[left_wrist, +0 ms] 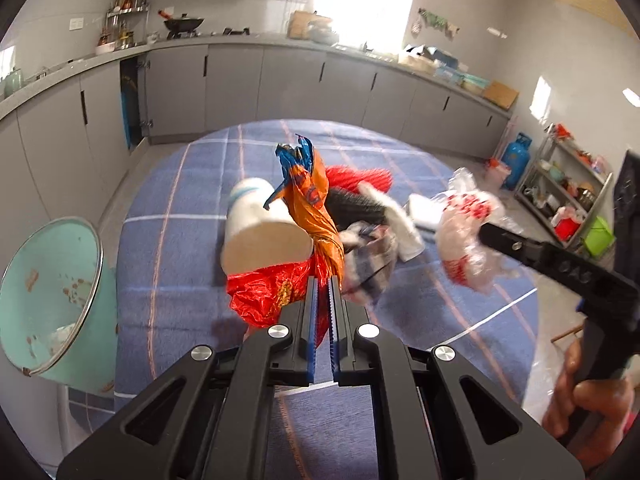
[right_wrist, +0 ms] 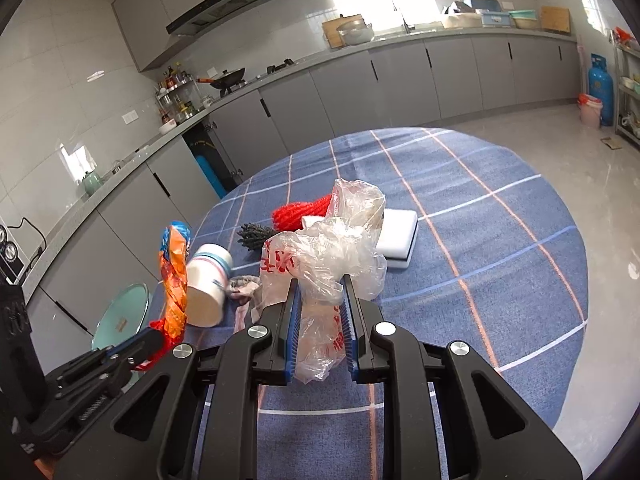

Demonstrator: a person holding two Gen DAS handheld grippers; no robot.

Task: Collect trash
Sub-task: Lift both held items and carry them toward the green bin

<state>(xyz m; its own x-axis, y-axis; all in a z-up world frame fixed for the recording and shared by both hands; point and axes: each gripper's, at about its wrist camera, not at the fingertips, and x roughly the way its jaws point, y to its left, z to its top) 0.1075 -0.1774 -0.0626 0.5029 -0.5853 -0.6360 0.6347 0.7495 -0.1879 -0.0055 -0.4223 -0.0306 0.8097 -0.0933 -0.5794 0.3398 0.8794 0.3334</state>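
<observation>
Left wrist view: the left tool point(left_wrist: 323, 280), at lower centre of the frame, has its fingers drawn almost together on the twisted neck of an orange-and-blue snack wrapper point(left_wrist: 316, 200), which rises straight up from the fingertips; crumpled red plastic point(left_wrist: 266, 292) bunches just left of the grip and appears pinched with it. Behind the wrapper a white paper cup point(left_wrist: 262, 232) lies on its side on the round table point(left_wrist: 168, 272), covered in blue checked cloth. A grey checked rag point(left_wrist: 370, 256) lies just right of the fingertips. A pale green bin point(left_wrist: 48, 292) stands off the table edge at lower left.

Right wrist view: the right tool point(right_wrist: 320, 282), at lower centre, is part-closed on a clear plastic bag with red print point(right_wrist: 320, 256); the bag billows above the fingertips and trails down between the fingers. Beyond it on the table lie a white sponge block point(right_wrist: 398, 236), a red mesh scrubber point(right_wrist: 300, 212) and a dark brush point(right_wrist: 252, 234).
</observation>
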